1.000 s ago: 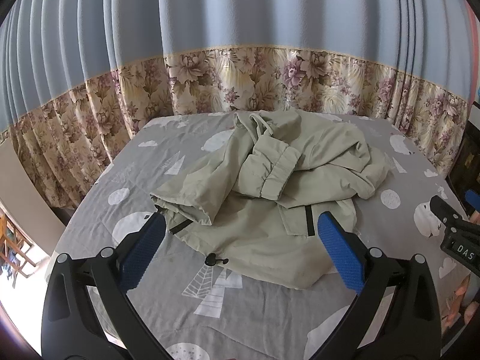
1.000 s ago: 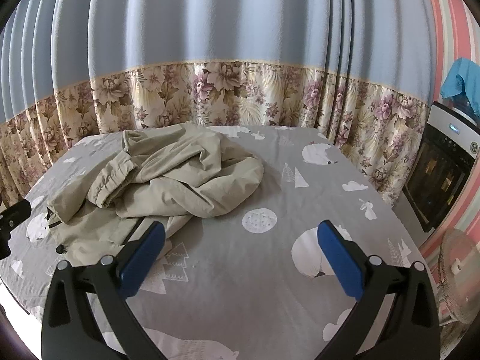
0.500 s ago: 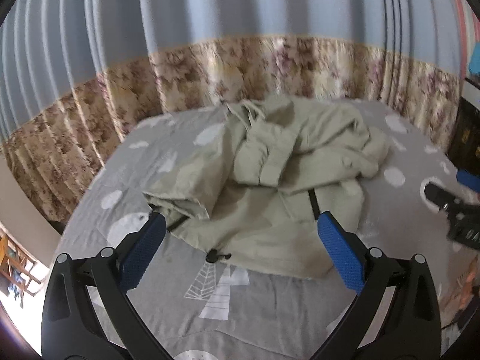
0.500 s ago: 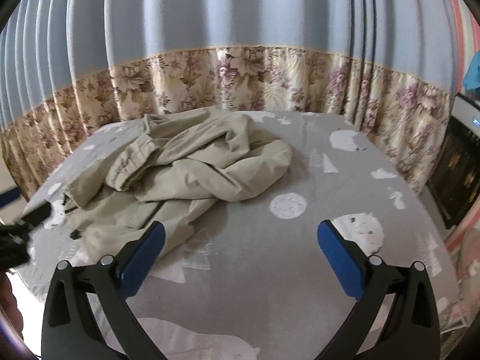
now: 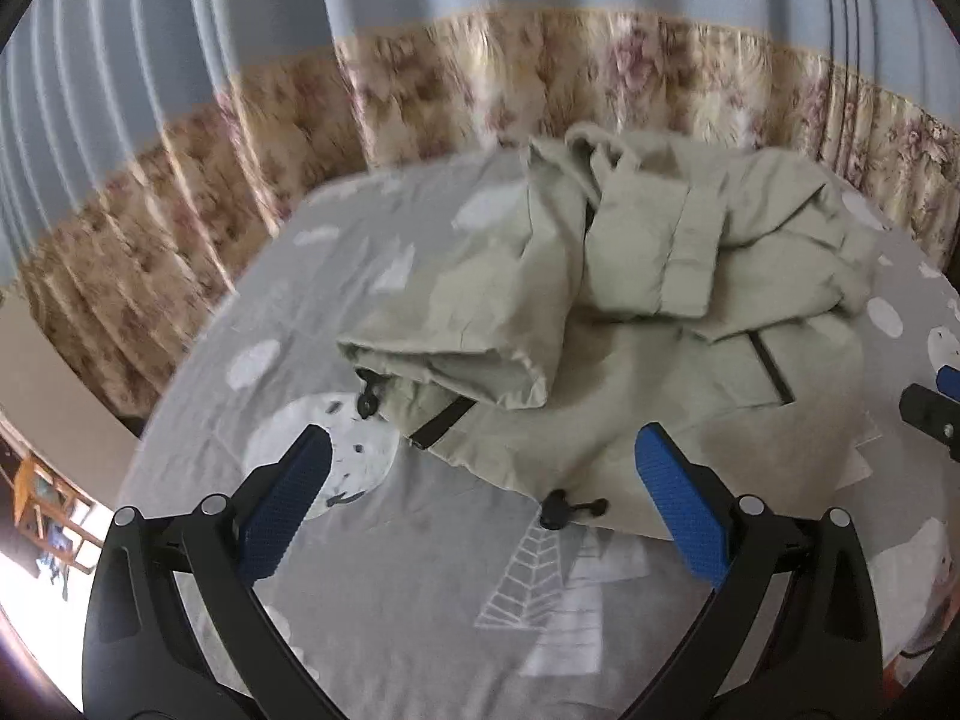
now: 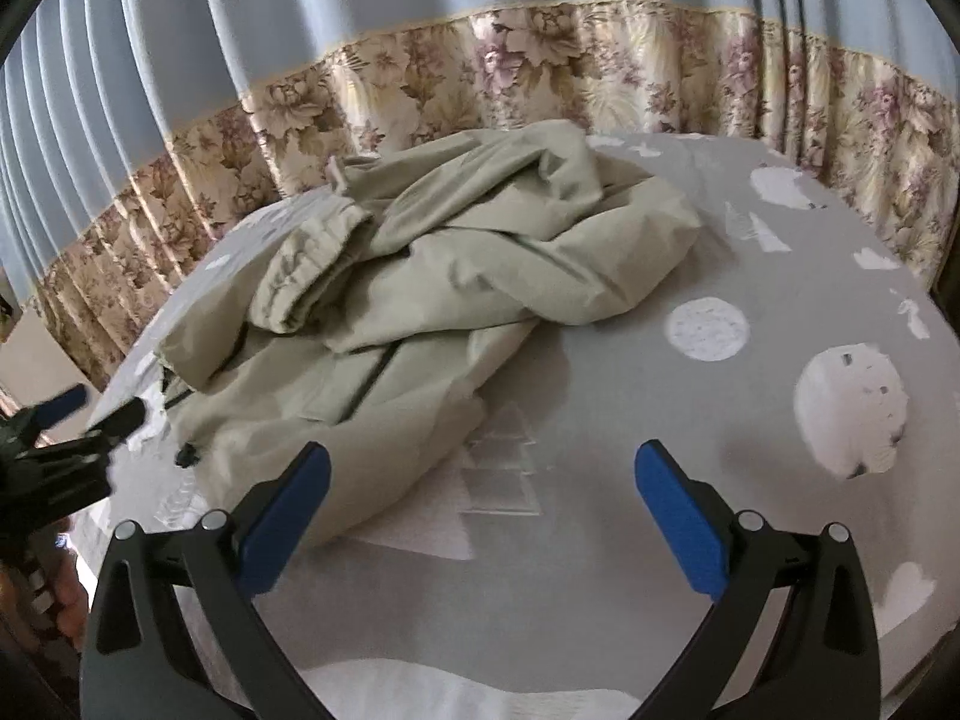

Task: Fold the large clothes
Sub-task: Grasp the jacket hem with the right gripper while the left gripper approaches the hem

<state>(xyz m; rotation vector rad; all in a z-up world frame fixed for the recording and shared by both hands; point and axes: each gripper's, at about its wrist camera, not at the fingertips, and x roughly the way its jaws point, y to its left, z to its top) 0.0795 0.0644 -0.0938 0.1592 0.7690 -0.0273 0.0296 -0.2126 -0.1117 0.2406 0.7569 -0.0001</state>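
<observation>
A crumpled pale olive jacket [image 5: 630, 312] lies in a heap on a bed covered by a grey sheet [image 5: 384, 588] with white prints. It also shows in the right wrist view [image 6: 456, 300]. My left gripper [image 5: 480, 498] is open and empty, just above the sheet near the jacket's hem, where a black cord toggle [image 5: 567, 509] lies between the fingers. My right gripper [image 6: 480, 504] is open and empty, its left finger [image 6: 282, 510] over the jacket's near hem. The right gripper's tip shows at the left wrist view's right edge [image 5: 936, 408].
Blue curtains with a floral lower band [image 6: 540, 72] hang close behind the bed. The bed's left edge drops to a floor with wooden furniture [image 5: 42, 510]. A second black toggle [image 5: 367, 402] sits at the jacket's left hem. White bedding [image 6: 420, 696] lies at the near edge.
Both grippers have moved forward and down toward the jacket, which now looks larger and closer in both views. Both stay open. The jacket has not moved.
</observation>
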